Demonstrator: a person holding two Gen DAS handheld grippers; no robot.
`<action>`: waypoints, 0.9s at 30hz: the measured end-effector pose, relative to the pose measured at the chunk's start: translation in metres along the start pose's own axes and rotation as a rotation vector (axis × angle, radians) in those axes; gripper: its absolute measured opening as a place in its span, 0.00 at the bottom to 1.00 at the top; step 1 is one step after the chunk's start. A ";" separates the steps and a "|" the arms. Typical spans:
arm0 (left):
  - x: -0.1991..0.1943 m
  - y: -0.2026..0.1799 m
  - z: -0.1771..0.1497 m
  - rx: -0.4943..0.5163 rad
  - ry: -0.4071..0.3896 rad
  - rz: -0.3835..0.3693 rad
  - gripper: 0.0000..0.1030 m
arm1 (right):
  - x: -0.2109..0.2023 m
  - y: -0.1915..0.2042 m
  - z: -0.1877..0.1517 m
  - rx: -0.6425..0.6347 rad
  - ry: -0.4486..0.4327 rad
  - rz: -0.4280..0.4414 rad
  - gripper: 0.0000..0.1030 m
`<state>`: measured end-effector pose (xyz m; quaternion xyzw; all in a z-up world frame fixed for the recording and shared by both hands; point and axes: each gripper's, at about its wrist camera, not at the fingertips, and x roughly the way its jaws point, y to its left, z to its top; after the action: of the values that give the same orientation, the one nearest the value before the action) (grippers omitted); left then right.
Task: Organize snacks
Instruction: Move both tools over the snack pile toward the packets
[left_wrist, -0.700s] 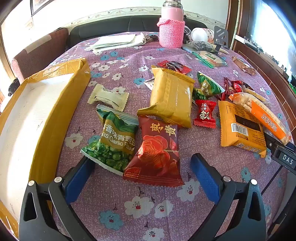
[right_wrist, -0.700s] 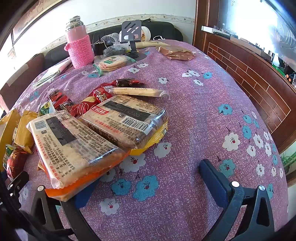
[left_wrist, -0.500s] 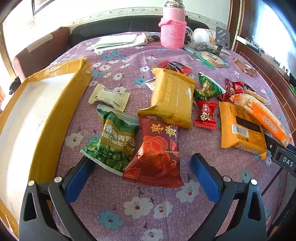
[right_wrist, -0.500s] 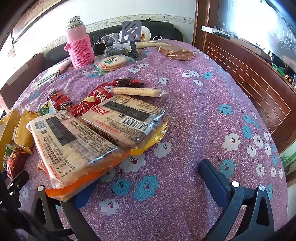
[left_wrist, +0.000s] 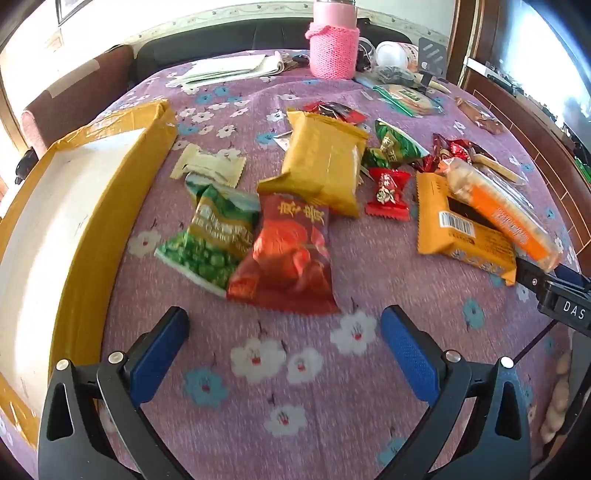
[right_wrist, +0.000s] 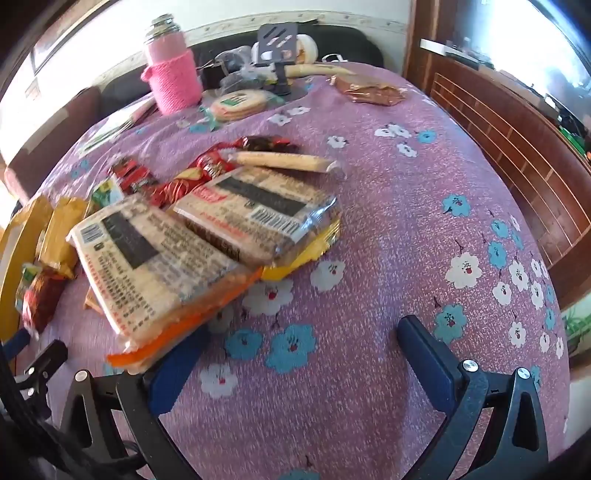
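Snack packs lie on a purple flowered tablecloth. In the left wrist view my left gripper (left_wrist: 284, 325) is open and empty, just short of a red pack (left_wrist: 288, 254) and a green pea pack (left_wrist: 214, 236). Beyond lie a yellow pack (left_wrist: 325, 162), a small red candy (left_wrist: 388, 190) and an open cardboard box (left_wrist: 55, 221) at the left. In the right wrist view my right gripper (right_wrist: 295, 343) is open. An orange cracker pack (right_wrist: 155, 266) rests over its left finger; a second cracker pack (right_wrist: 258, 214) lies beside it.
A pink knit-covered flask (left_wrist: 334, 44) stands at the far end, with papers (left_wrist: 229, 68) and a phone stand (right_wrist: 277, 40) nearby. A brown packet (right_wrist: 369, 92) lies at the far right. A wooden rail (right_wrist: 517, 155) runs along the right side.
My left gripper has drawn back and up a little, so the red and green packs sit farther from the fingers. The right gripper has shifted slightly; the cracker packs lie as before.
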<state>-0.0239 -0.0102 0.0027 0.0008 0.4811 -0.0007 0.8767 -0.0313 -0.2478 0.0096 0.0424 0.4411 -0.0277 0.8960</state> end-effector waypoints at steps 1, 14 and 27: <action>-0.002 -0.002 -0.003 0.002 0.000 -0.005 1.00 | -0.001 0.000 -0.001 -0.003 0.002 0.002 1.00; -0.102 0.005 -0.023 0.035 -0.260 -0.191 0.96 | -0.032 -0.023 0.000 0.099 -0.075 0.017 0.84; -0.129 0.108 -0.020 -0.149 -0.331 -0.224 0.79 | -0.102 0.037 -0.002 -0.160 -0.277 0.226 0.82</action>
<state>-0.1095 0.0982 0.1012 -0.1174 0.3262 -0.0626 0.9359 -0.0917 -0.2092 0.0915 0.0161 0.3070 0.1029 0.9460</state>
